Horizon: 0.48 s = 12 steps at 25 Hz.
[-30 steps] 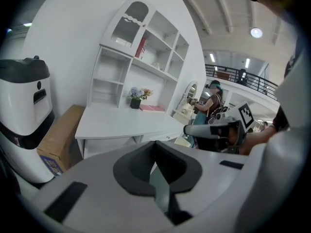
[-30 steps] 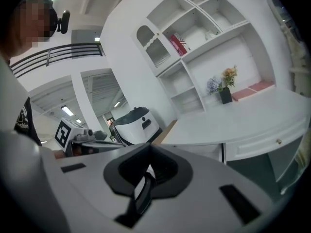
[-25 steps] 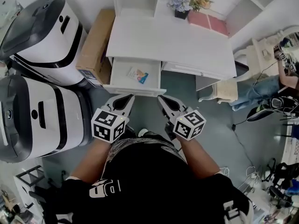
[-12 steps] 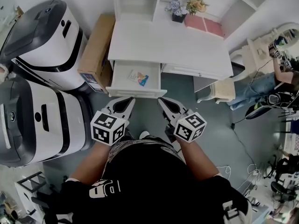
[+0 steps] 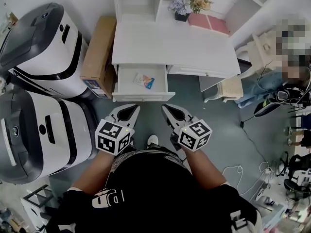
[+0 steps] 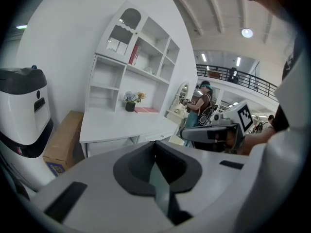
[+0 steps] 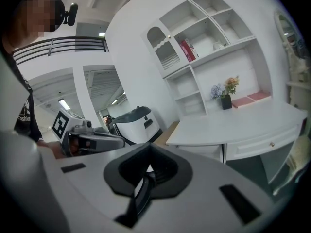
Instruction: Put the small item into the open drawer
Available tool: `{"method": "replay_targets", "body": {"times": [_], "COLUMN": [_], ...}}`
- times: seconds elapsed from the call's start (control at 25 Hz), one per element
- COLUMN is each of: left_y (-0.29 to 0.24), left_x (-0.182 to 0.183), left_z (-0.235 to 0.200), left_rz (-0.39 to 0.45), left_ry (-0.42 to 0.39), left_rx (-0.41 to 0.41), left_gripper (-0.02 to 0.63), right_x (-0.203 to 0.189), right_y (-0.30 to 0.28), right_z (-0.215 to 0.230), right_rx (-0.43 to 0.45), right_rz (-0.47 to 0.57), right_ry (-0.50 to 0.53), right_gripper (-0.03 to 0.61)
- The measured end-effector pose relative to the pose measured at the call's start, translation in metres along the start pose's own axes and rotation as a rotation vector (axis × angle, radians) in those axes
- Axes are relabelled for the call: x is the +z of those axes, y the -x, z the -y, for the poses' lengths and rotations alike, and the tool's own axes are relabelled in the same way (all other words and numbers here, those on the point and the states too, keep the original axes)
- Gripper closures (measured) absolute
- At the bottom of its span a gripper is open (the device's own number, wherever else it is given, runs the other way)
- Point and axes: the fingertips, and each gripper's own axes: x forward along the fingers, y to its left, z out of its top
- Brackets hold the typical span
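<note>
Both grippers have drawn back a little from the drawer front since a second ago. Left gripper [image 5: 130, 111] and right gripper [image 5: 171, 112] hover side by side, each with jaws pressed together and nothing between them. Just beyond, the open drawer [image 5: 141, 97] holds the small item [image 5: 144, 81], lying flat near its middle. Behind it the white desk [image 5: 175, 45] carries a flower pot [image 5: 181, 16] at the back.
</note>
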Motion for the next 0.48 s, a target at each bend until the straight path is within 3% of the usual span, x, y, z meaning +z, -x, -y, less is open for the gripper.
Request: {"method": "replay_targets", "body": {"times": [0.48], "left_y": [0.011], "left_x": [0.005], "left_z": [-0.012], "left_rz": [0.0], "left_ry": [-0.046], "left_rx": [-0.004], "left_gripper": [0.6], "right_x": [-0.001], "right_y": [-0.005], "right_z": [-0.008], "right_rx": [-0.027], "right_rz": [0.005], "right_ry": [0.012], "right_gripper": [0.572]}}
